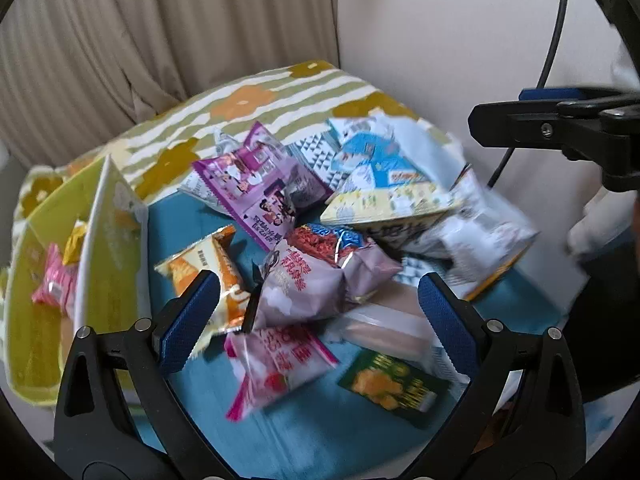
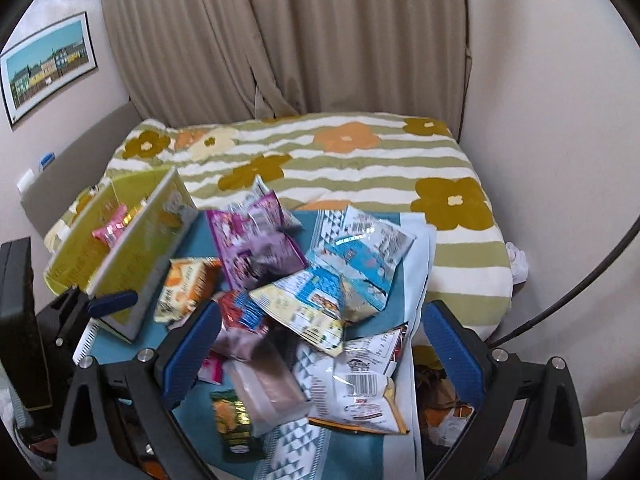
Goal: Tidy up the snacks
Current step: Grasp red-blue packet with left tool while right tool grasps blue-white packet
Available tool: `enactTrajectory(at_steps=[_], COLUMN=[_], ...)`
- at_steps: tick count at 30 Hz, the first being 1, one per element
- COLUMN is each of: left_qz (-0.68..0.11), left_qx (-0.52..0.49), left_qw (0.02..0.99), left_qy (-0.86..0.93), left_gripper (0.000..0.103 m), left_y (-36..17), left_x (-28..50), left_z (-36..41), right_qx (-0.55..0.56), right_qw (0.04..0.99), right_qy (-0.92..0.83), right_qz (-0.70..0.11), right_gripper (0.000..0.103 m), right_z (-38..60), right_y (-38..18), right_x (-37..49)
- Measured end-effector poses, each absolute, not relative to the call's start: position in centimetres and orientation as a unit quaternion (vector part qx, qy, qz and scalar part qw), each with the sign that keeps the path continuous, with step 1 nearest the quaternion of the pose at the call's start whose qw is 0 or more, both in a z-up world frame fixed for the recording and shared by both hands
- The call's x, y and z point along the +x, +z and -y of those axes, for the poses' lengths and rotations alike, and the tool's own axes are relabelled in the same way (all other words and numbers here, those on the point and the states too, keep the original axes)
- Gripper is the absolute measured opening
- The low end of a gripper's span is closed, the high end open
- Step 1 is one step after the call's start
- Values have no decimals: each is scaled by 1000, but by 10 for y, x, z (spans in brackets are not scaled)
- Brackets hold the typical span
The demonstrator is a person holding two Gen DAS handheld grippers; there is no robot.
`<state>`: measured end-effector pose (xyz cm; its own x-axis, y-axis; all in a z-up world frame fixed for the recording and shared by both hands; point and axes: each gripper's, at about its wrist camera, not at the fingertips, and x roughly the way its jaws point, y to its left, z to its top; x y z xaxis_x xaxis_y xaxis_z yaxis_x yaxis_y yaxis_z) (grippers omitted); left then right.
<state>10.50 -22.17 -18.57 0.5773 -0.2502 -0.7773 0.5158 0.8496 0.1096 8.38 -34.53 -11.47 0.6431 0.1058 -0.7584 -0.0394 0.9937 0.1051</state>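
Observation:
A heap of snack packets lies on a blue cloth (image 1: 304,432): a purple one (image 1: 256,184), an orange one (image 1: 208,276), a pale lilac one (image 1: 312,284), a pink one (image 1: 280,364), a green one (image 1: 392,388) and a blue-and-white one (image 1: 380,160). A yellow-green box (image 1: 40,240) stands open on the left with a pink packet (image 1: 54,288) inside. My left gripper (image 1: 318,296) is open above the lilac packet, holding nothing. My right gripper (image 2: 322,320) is open over the near side of the heap (image 2: 304,280), also holding nothing.
The cloth lies on a bed with a striped floral duvet (image 2: 360,160). Beige curtains (image 2: 320,40) hang behind it, and a wall (image 2: 540,120) runs along the right. A black cable (image 1: 556,32) hangs at the right. A dark flat object (image 2: 16,320) stands at the left edge.

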Motion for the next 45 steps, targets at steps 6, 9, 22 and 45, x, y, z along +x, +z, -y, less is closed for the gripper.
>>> enactTrajectory(at_steps=[6,9,22,45], left_qz=[-375,-369,-417,-445], left_qx=[254,280,293,221], left_qw=[867,862,834,839], left_qy=[-207,-207,-212,-224], left_gripper=[99,99,77,70], left_y=[-221,-232,-259,-241], left_x=[112,116,144,165], left_z=[248,257,257,216], right_qx=[0,-14,-63,-142], right_qw=[891,885,863,837], right_qy=[52,65,109,155], right_qz=[-450,-461,-490,-505], right_gripper=[101,101,101,100], right_z=[345,345,334,300], right_y=[-156,-171,-206,-238], right_x=[100,105,133,178])
